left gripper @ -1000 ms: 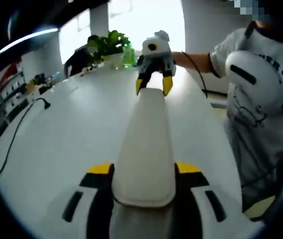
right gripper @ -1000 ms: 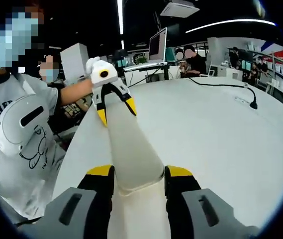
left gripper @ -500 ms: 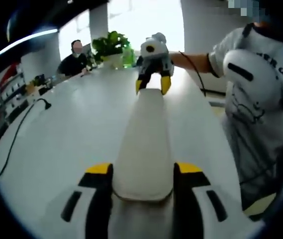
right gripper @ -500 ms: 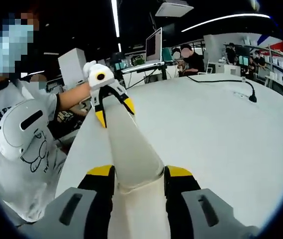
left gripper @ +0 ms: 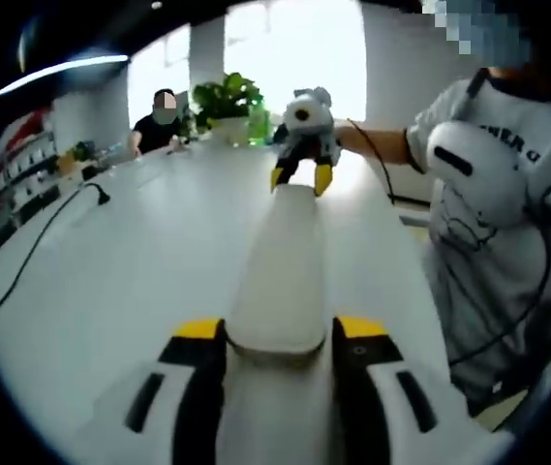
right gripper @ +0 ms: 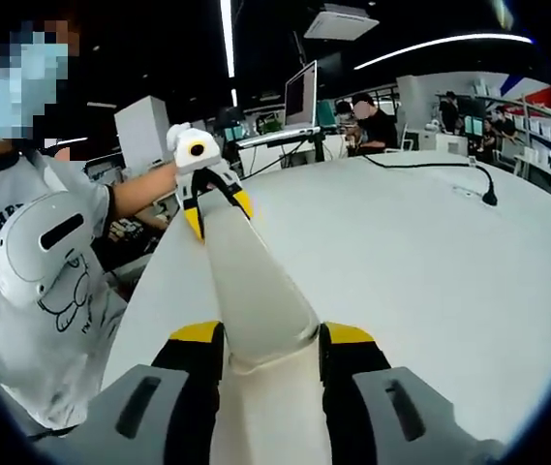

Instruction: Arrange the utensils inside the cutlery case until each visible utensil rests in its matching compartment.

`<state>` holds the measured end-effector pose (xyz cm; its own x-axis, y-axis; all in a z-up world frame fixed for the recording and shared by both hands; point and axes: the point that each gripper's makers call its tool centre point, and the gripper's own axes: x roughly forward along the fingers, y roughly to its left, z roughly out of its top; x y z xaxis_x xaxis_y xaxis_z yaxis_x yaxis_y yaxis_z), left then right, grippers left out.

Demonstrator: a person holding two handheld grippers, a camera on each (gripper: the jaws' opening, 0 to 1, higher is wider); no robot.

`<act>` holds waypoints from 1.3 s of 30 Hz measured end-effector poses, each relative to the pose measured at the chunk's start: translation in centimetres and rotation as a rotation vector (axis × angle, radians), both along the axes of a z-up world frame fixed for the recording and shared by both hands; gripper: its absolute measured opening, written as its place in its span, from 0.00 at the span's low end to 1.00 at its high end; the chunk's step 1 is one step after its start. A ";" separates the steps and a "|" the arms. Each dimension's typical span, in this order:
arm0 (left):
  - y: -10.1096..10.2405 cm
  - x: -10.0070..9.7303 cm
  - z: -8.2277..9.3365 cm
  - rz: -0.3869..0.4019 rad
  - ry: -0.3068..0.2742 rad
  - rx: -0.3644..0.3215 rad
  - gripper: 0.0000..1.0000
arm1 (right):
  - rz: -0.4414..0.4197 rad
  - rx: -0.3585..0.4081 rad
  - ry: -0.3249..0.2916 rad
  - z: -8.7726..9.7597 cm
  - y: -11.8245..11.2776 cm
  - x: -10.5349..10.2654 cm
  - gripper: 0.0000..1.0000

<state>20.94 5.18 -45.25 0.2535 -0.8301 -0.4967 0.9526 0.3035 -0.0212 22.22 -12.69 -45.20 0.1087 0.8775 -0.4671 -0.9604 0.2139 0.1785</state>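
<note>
Both claws pinch opposite ends of the case (left gripper: 280,271): left claw (left gripper: 280,334), right claw (right gripper: 260,339); long axis 12 o'clock, above bench (left gripper: 110,262).

Cutlery case (left gripper: 280,281): plain off-white, matte, no pattern; same pale cream in the right gripper view (right gripper: 252,291).
Left gripper (left gripper: 280,334): yellow jaw tips over black, grey-white body behind. Right gripper (right gripper: 271,339): same yellow, black and grey.
Table (left gripper: 110,262): uniform white, glossy.
Cable (left gripper: 33,257) at 9 o'clock: black.
Plant (left gripper: 229,97) at 12 o'clock: green leaves.
Person's shirt (left gripper: 493,242) at 3 o'clock: light grey with dark lettering and a line drawing.
Monitor (right gripper: 302,92) at 12 o'clock: pale frame.
</note>
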 end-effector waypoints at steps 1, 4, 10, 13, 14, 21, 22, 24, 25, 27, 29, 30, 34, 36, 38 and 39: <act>0.0 0.0 0.0 0.001 0.000 -0.004 0.44 | -0.001 0.004 0.002 0.0 0.0 0.0 0.40; 0.0 0.2 0.1 0.008 -0.009 -0.013 0.43 | -0.001 0.011 0.003 0.0 -0.1 0.1 0.40; -0.4 0.2 0.1 0.007 0.000 -0.028 0.41 | -0.003 0.021 0.003 0.1 -0.2 0.0 0.40; -0.2 0.4 0.3 0.011 -0.004 -0.041 0.41 | -0.009 0.029 0.006 0.2 -0.1 0.0 0.39; -0.1 0.6 0.5 0.015 -0.006 -0.046 0.41 | -0.012 0.034 0.004 0.3 -0.1 0.1 0.39; -0.2 0.7 0.7 0.017 -0.009 -0.041 0.41 | -0.015 0.028 -0.001 0.4 -0.4 0.3 0.39; -0.3 0.7 0.7 0.018 -0.009 -0.041 0.42 | -0.017 0.034 -0.003 0.5 -0.4 0.4 0.39; -0.2 0.8 0.7 0.019 -0.013 -0.038 0.42 | -0.020 0.041 -0.006 0.7 -0.4 0.5 0.39; -0.2 0.8 0.7 0.019 -0.013 -0.035 0.42 | -0.019 0.041 -0.008 0.8 -0.4 0.5 0.39; -0.4 0.7 0.7 0.017 -0.015 -0.029 0.42 | -0.019 0.036 -0.012 0.9 -0.5 0.6 0.39; -0.5 0.7 0.7 0.015 -0.014 -0.023 0.42 | -0.018 0.033 -0.011 0.9 -0.5 0.7 0.39; -0.4 0.8 0.7 0.013 -0.012 -0.020 0.42 | -0.018 0.032 -0.010 1.0 -0.6 0.7 0.39; -0.2 1.0 0.7 0.010 0.000 -0.008 0.42 | -0.024 0.044 0.006 1.3 -0.7 1.1 0.39; -0.2 1.0 0.6 0.007 0.001 -0.003 0.42 | -0.027 0.044 0.014 1.3 -0.7 1.2 0.39; -0.2 1.2 0.6 0.003 0.003 0.003 0.42 | -0.031 0.045 0.023 1.4 -0.7 1.2 0.39; -0.2 1.3 0.6 0.001 0.001 0.007 0.42 | -0.034 0.043 0.023 1.4 -0.8 1.2 0.39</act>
<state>22.23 4.98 -44.64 0.2542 -0.8263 -0.5026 0.9522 0.3049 -0.0198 23.47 -13.47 -43.82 0.1288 0.8930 -0.4313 -0.9482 0.2382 0.2100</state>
